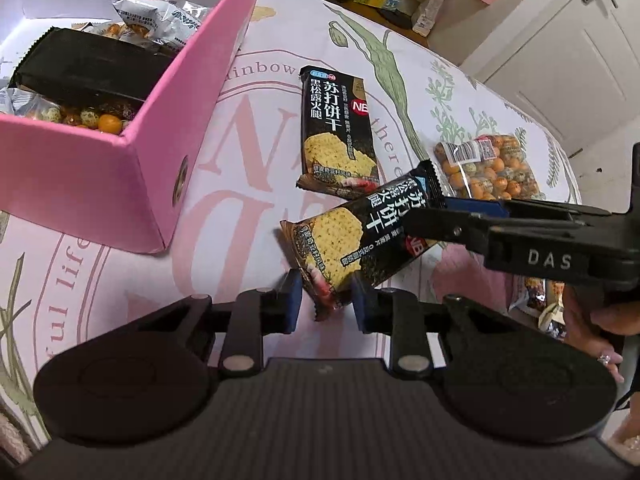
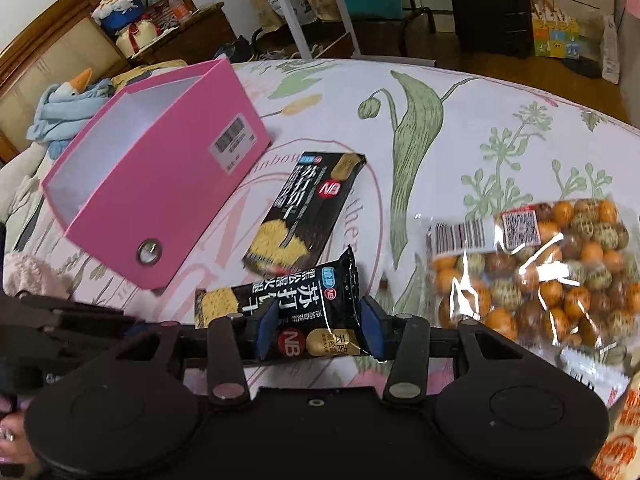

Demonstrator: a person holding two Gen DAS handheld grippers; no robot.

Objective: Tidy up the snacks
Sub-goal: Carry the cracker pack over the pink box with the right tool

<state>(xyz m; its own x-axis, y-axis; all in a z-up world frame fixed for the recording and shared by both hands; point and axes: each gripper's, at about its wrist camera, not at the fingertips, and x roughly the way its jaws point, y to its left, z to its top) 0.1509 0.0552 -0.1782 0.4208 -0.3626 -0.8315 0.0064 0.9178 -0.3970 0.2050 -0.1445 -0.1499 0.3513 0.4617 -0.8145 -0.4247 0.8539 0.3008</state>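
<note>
The black foil packet of soda crackers sits tilted just above the flower-printed cloth, gripped at both ends. The right gripper is clamped on its labelled end; the left gripper pinches its lower end, though the blur there makes the contact less sure. A second black cracker packet lies flat beside it, between the pink cardboard box and a clear bag of coated peanuts.

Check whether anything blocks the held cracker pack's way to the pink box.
Nothing visible lies on the cloth between the cracker pack and the pink box. Only the box's own near wall has to be lifted over.
</note>
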